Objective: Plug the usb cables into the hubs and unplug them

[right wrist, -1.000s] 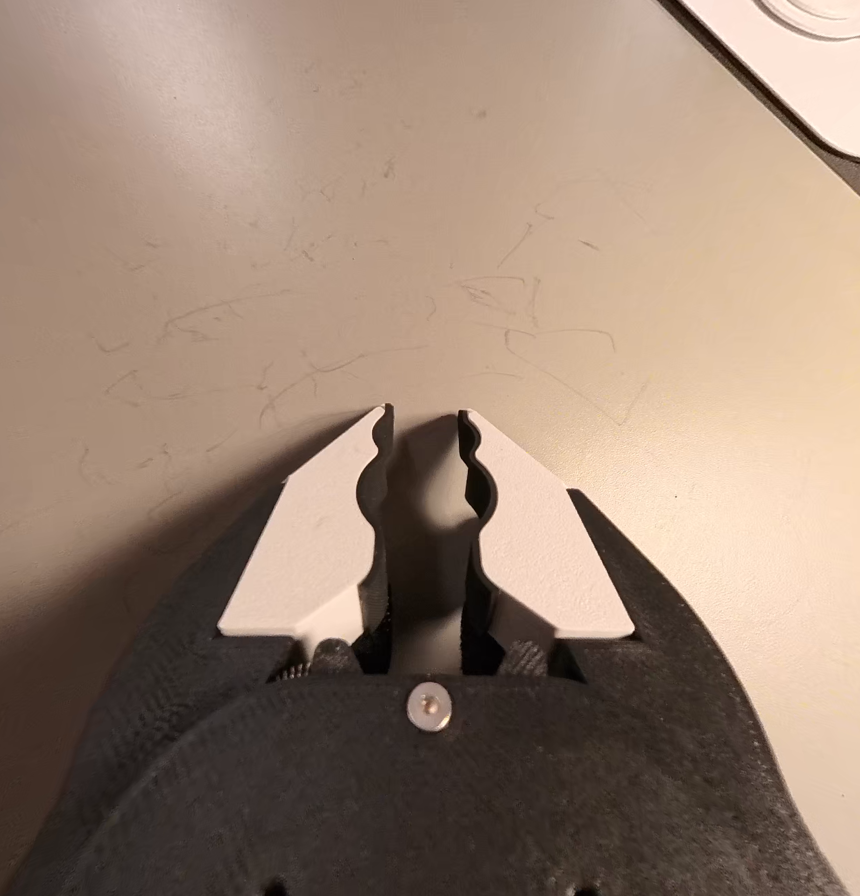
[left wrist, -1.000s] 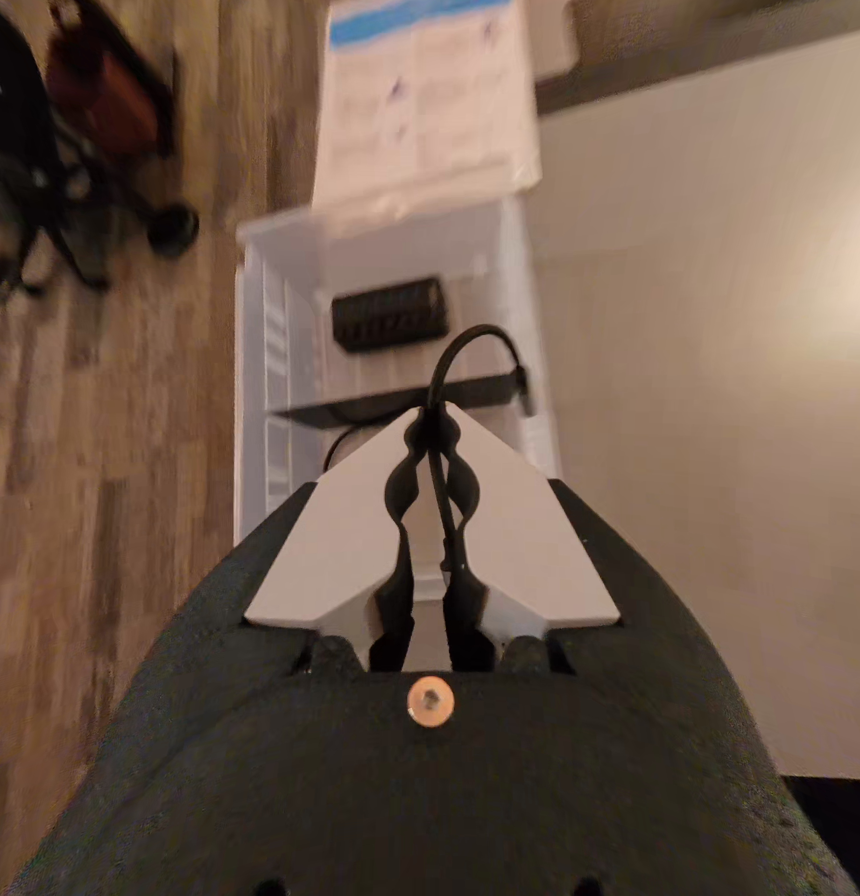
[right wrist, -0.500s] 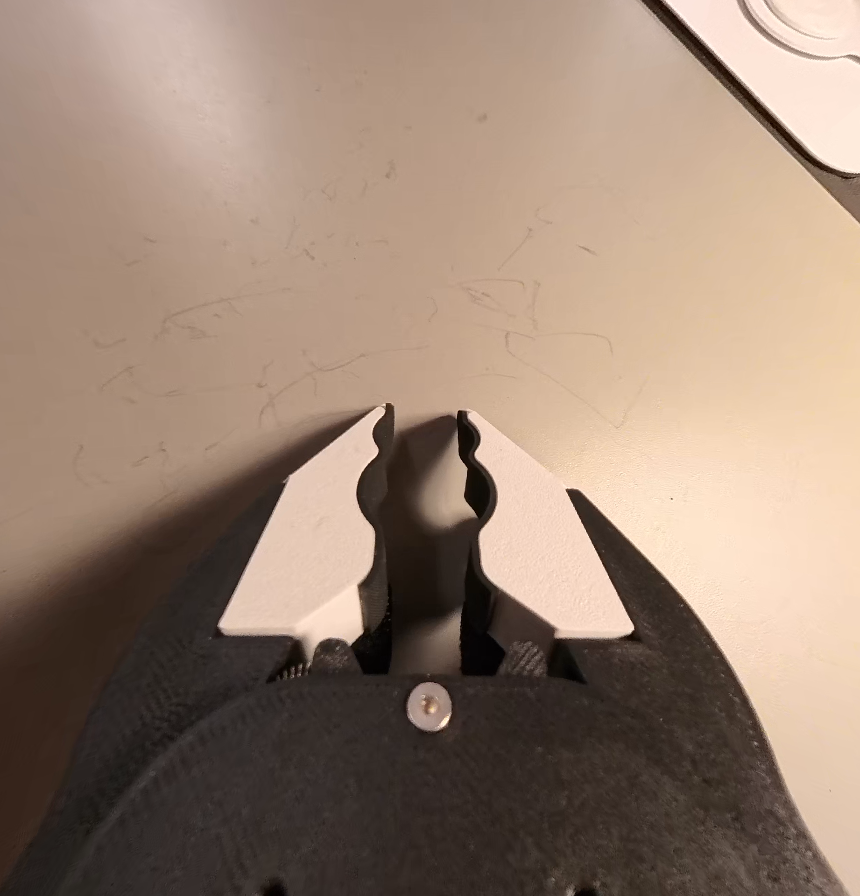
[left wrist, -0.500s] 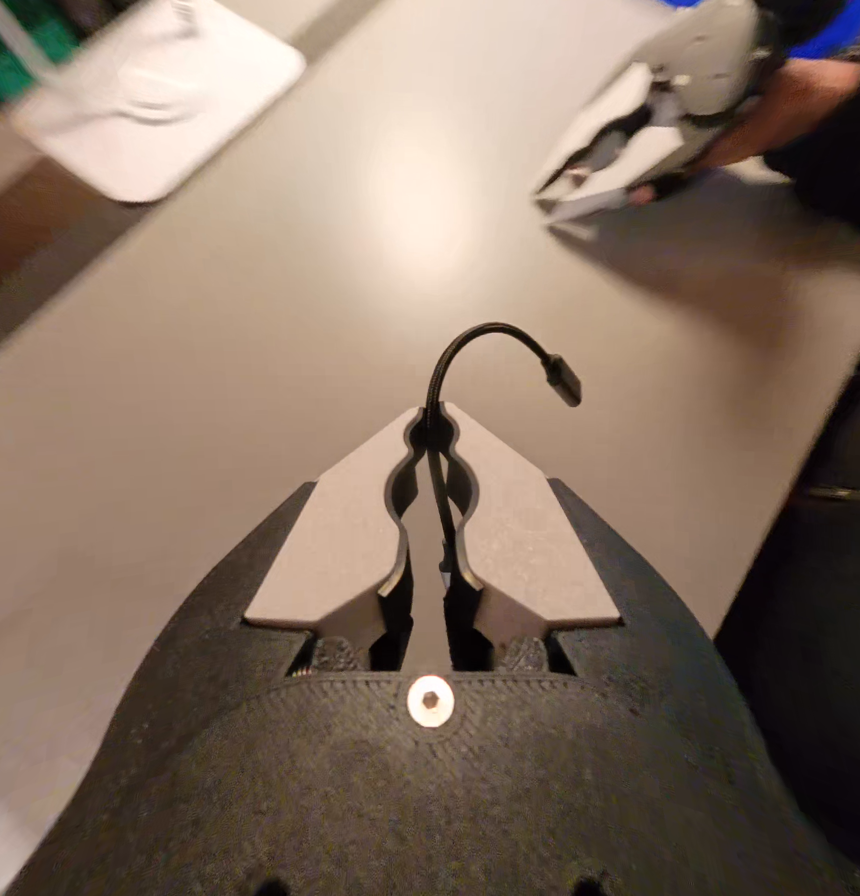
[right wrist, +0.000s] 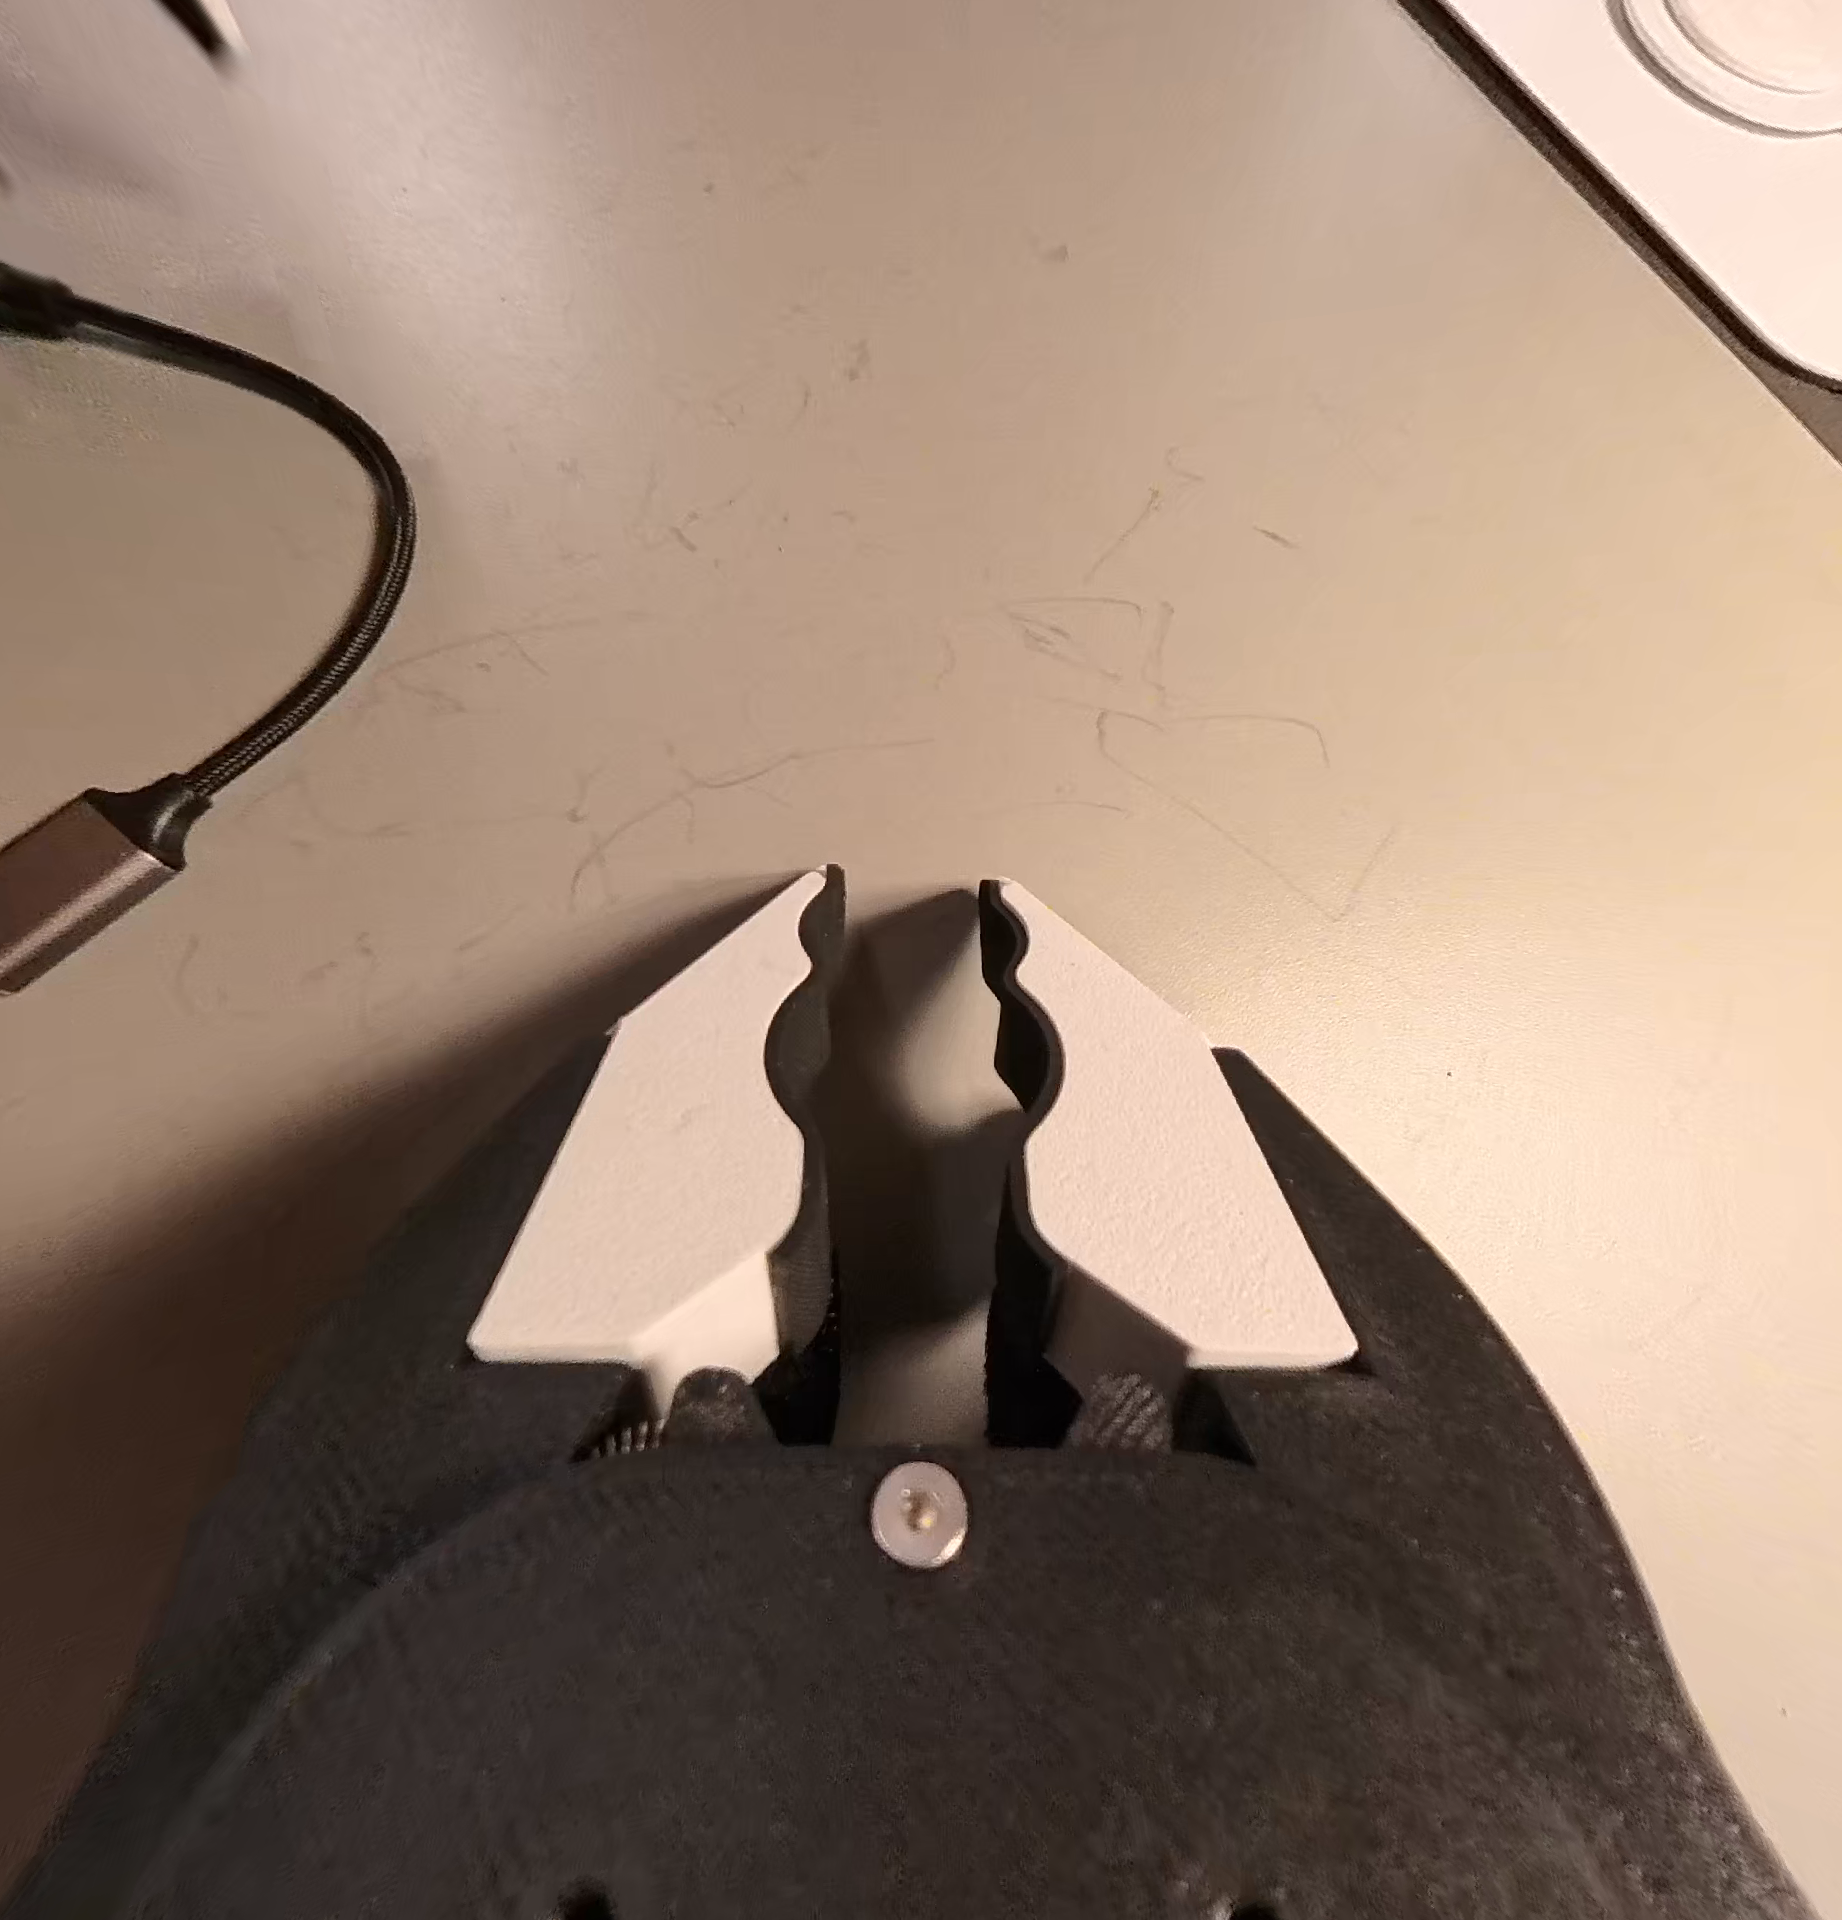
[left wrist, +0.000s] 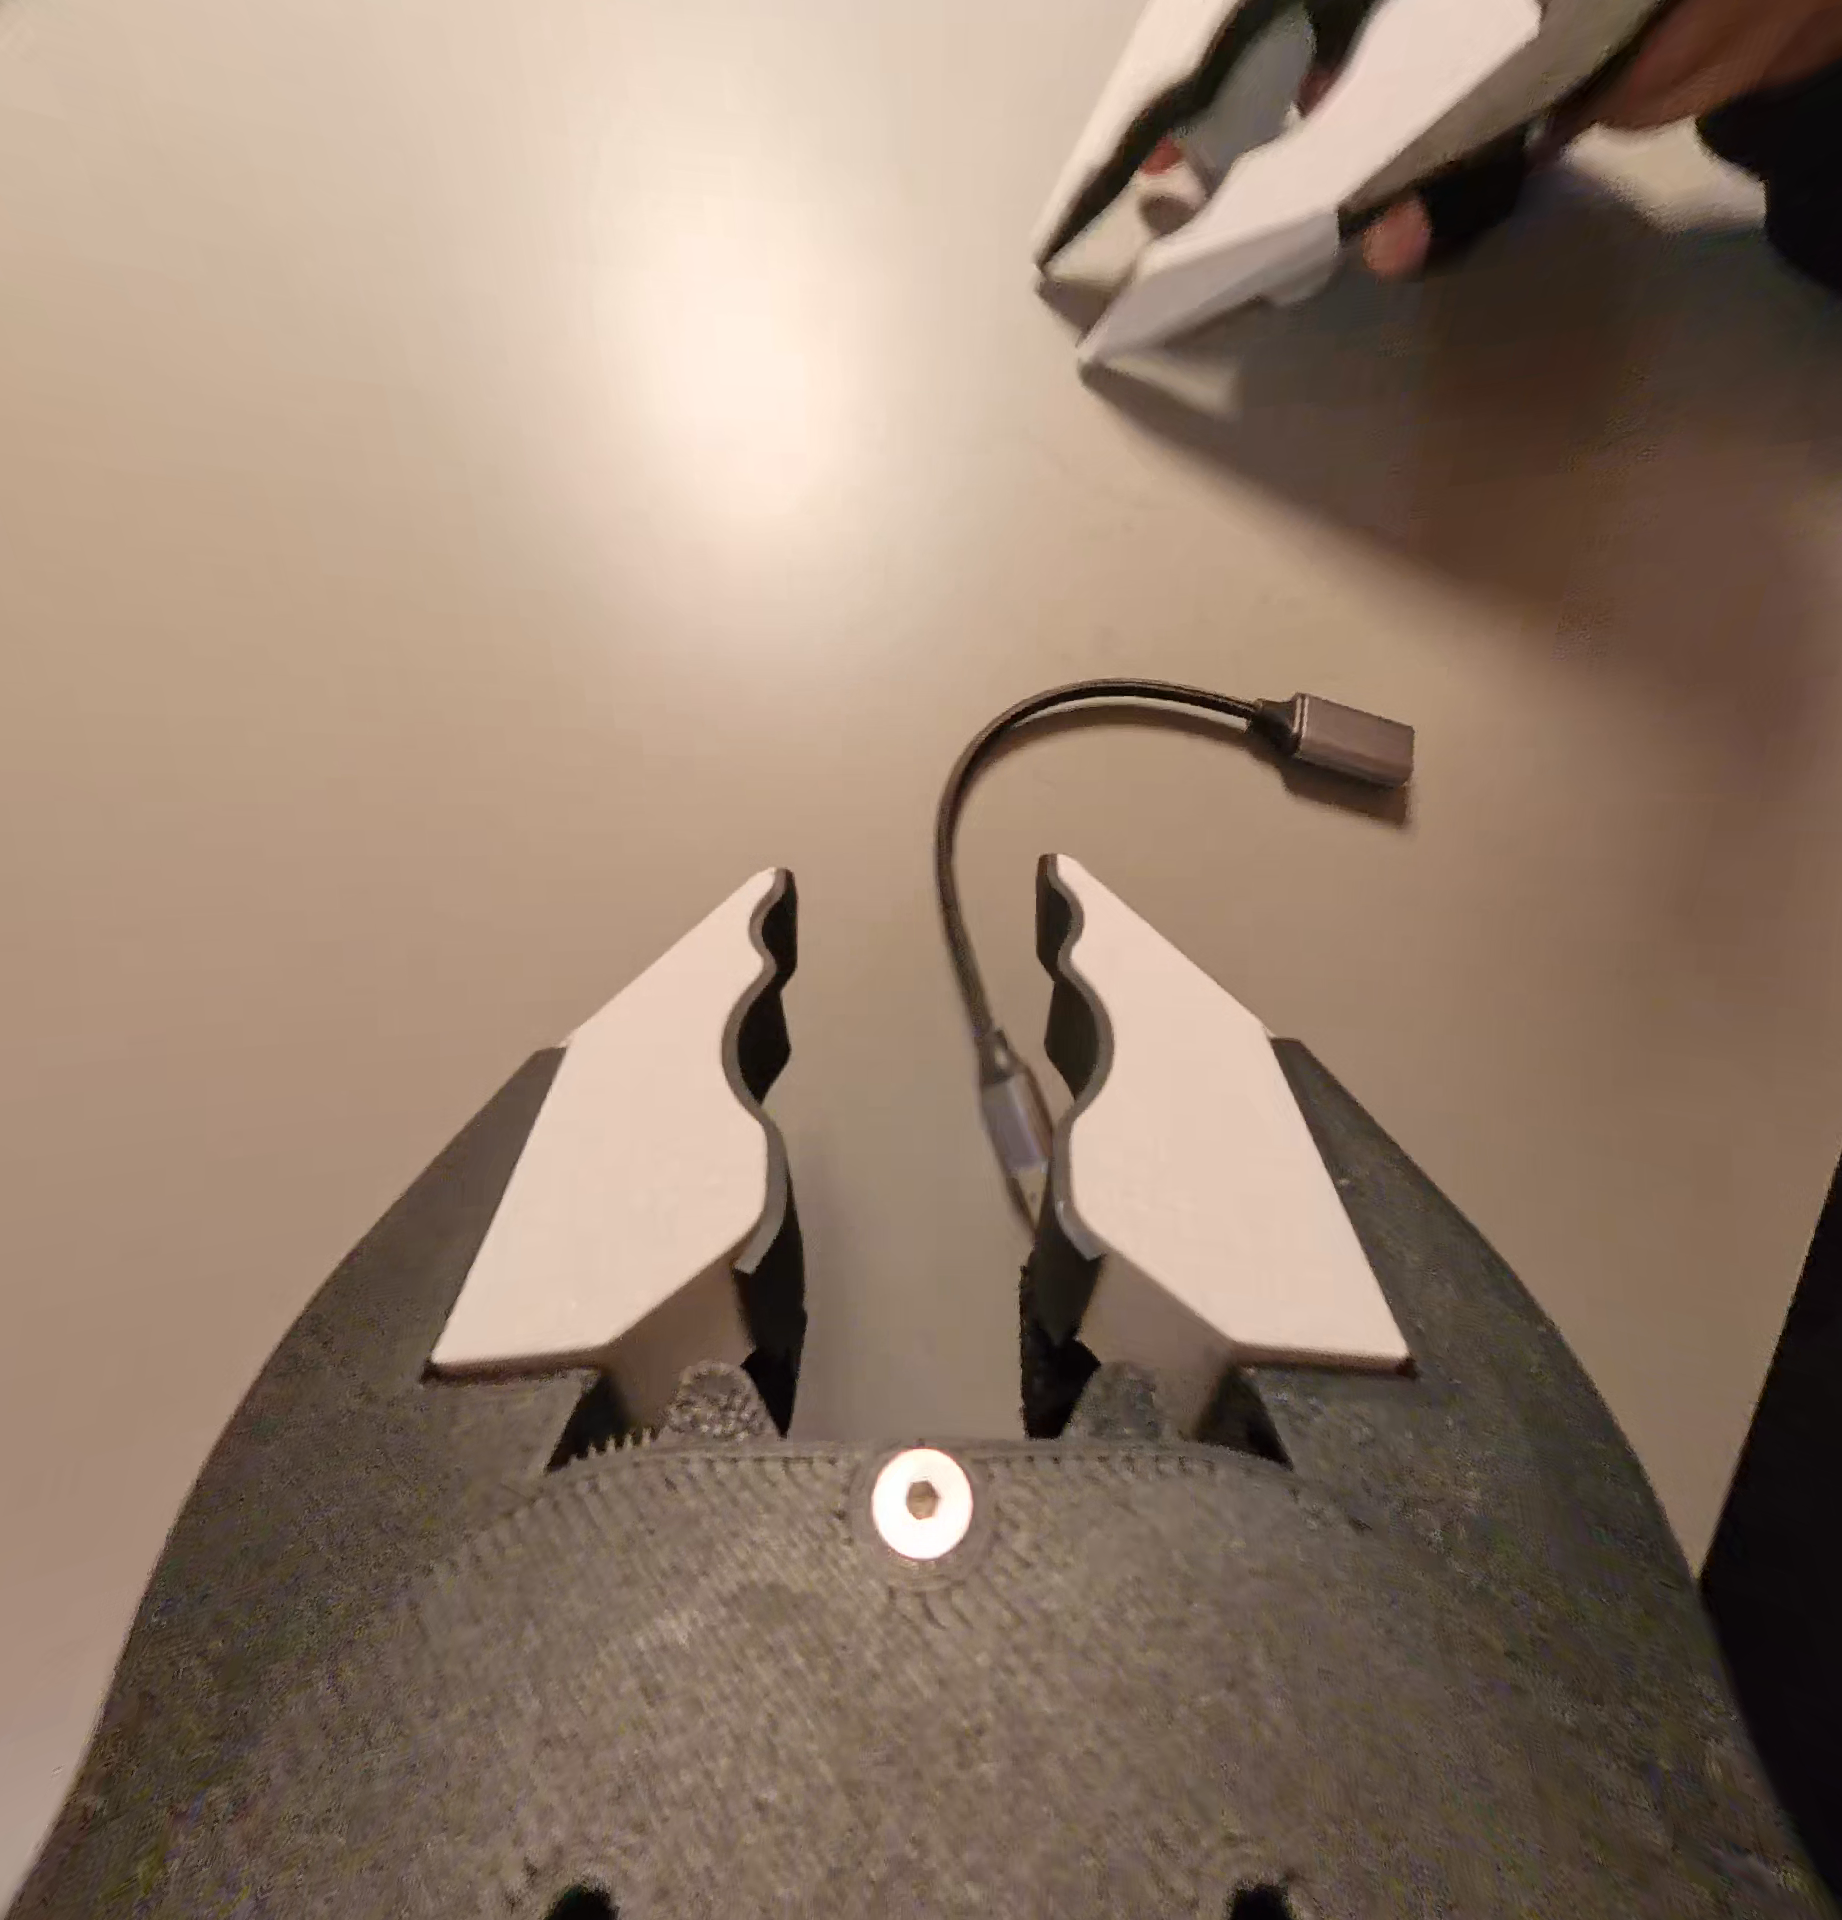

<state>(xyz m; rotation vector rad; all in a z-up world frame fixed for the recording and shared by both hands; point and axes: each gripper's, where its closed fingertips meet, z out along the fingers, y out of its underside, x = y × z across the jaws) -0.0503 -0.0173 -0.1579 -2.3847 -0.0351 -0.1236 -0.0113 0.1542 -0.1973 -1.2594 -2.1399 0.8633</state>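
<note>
A short black braided usb cable (left wrist: 958,790) with grey metal connectors lies on the beige table. One connector (left wrist: 1338,743) lies ahead to the right, the other (left wrist: 1012,1117) lies between my left gripper's fingers, close to the right finger. My left gripper (left wrist: 915,878) is open just above the table, holding nothing. The cable also shows in the right wrist view (right wrist: 371,582), at the left. My right gripper (right wrist: 909,883) is open by a narrow gap and empty, tips near the table. It also shows in the left wrist view (left wrist: 1125,301), top right. No hub is in view.
The beige table (left wrist: 481,416) is scratched. A white flat object (right wrist: 1665,156) lies on a dark strip at the right wrist view's top right. The table's edge with dark space beyond it (left wrist: 1810,1351) is at the left wrist view's right side. One gripper's finger ends stand about 20 cm off the other's.
My left gripper swung from a white bin over to the table, lowered, and opened, letting go of the cable, which now lies on the table. My right gripper has stayed still.
</note>
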